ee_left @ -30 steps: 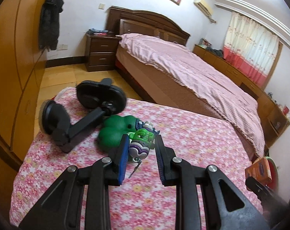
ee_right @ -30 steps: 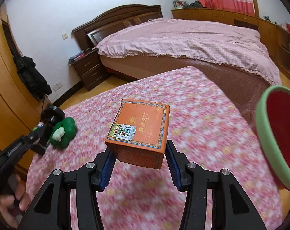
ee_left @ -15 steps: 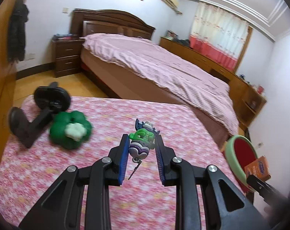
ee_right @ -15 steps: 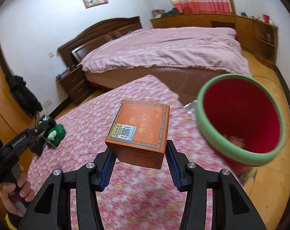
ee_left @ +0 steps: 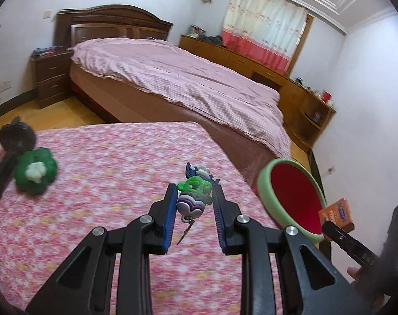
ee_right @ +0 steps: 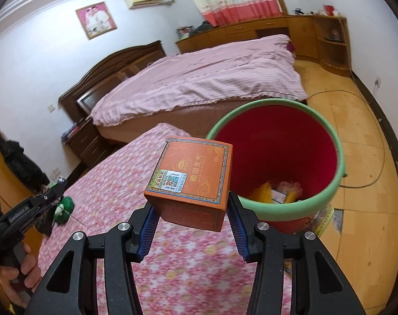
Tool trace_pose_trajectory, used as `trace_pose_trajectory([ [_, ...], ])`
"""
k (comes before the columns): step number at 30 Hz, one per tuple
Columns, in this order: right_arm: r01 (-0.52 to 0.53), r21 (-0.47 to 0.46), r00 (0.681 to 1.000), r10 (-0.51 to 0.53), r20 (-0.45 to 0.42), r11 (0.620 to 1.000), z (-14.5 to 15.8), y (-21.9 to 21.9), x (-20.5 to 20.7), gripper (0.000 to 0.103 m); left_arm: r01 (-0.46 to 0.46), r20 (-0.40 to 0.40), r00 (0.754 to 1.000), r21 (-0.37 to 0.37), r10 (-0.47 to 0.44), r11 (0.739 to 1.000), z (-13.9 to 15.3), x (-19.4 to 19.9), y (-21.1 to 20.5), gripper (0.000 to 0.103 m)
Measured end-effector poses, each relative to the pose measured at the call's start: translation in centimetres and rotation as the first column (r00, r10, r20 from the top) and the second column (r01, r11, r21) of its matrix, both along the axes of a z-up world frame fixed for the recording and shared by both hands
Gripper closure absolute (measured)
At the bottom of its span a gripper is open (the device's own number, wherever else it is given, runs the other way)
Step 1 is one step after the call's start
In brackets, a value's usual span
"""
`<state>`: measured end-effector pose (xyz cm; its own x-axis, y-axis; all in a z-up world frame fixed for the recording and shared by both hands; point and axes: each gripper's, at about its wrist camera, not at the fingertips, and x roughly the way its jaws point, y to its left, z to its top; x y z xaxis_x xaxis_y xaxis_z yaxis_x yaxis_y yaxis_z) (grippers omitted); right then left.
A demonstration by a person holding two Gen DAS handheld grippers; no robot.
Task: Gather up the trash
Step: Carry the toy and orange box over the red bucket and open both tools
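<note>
My left gripper is shut on a small green, purple and white toy keychain, held above the floral tablecloth. My right gripper is shut on an orange cardboard box, held at the near rim of a red bin with a green rim. The bin holds some yellow and pink trash. In the left wrist view the bin stands right of the table, with the box beside it.
A green plush toy and a black folding stand lie at the table's left end. A large bed with a pink cover stands behind. A cable runs over the wooden floor.
Both grippers have swung right toward the bin, each still holding its object. The orange box has come from over the table to the bin's near rim.
</note>
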<state>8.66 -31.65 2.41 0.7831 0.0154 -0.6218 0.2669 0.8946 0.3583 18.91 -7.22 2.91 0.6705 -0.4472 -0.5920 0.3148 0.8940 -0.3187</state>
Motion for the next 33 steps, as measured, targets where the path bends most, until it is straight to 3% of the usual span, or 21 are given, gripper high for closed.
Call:
trace_pose_trajectory([
  [9, 0.079, 0.048, 0.997, -0.080, 0.006, 0.996, -0.7, -4.6, -1.2, 0.051, 0.136, -0.040, 0.990, 0.004, -0.136, 0.991, -0.1, 0.4, -7.2, 0.077],
  [19, 0.120, 0.073, 0.992, -0.121, 0.020, 0.990, -1.3, -8.3, -1.7, 0.051, 0.303, -0.057, 0.951, -0.003, -0.303, 0.953, -0.8, 1.4, -16.0, 0.077],
  [25, 0.129, 0.079, 0.991, -0.132, 0.023, 0.988, -1.9, -9.7, -1.4, 0.051, 0.359, -0.086, 0.930, 0.013, -0.357, 0.933, -2.4, 2.4, -20.0, 0.077],
  [33, 0.134, 0.089, 0.991, -0.135, 0.014, 0.987, -2.9, -10.7, -0.8, 0.051, 0.394, -0.128, 0.913, 0.025, -0.388, 0.919, -4.8, 3.6, -22.1, 0.077],
])
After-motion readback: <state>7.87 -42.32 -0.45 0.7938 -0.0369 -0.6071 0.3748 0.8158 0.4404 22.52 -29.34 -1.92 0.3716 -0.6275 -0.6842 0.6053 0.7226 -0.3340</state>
